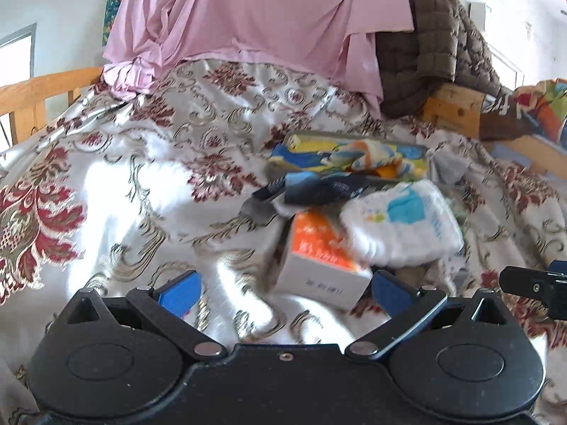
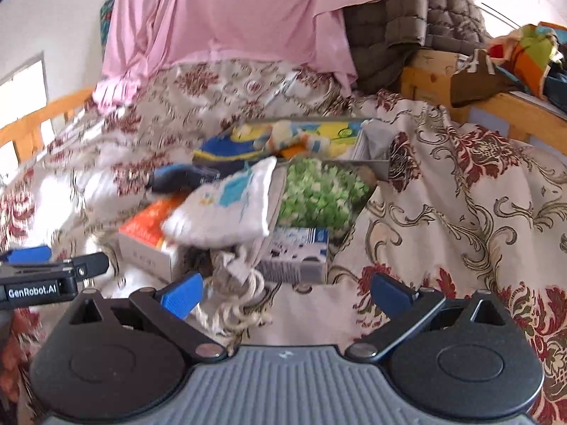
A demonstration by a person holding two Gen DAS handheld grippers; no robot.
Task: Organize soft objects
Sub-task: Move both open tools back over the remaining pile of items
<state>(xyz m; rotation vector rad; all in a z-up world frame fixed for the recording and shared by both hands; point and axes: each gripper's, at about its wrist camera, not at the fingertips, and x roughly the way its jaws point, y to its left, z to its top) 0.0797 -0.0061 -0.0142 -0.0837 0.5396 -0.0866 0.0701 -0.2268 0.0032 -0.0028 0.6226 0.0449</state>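
White cloth [image 2: 226, 209] lying heaped over the boxes on the bed [image 2: 460, 194] (awaiting sorting, probably). Hovering nearby, left tool [image 1: 283, 288] and right tool [image 2: 287, 288] both gaping, gripping nothing.

A glossy white bedspread with red and gold floral scrollwork [image 1: 149, 163] fills the middle of both views. Across the top hangs a pale pink draped sheet [image 1: 255, 14], and at the upper right a brown quilted padded jacket [image 1: 432, 42] slumps over a pale wooden bed frame [image 1: 453, 109]. At the left edge runs an orange-brown wooden rail [image 1: 42, 88]; behind it, a white wall [image 1: 63, 3].
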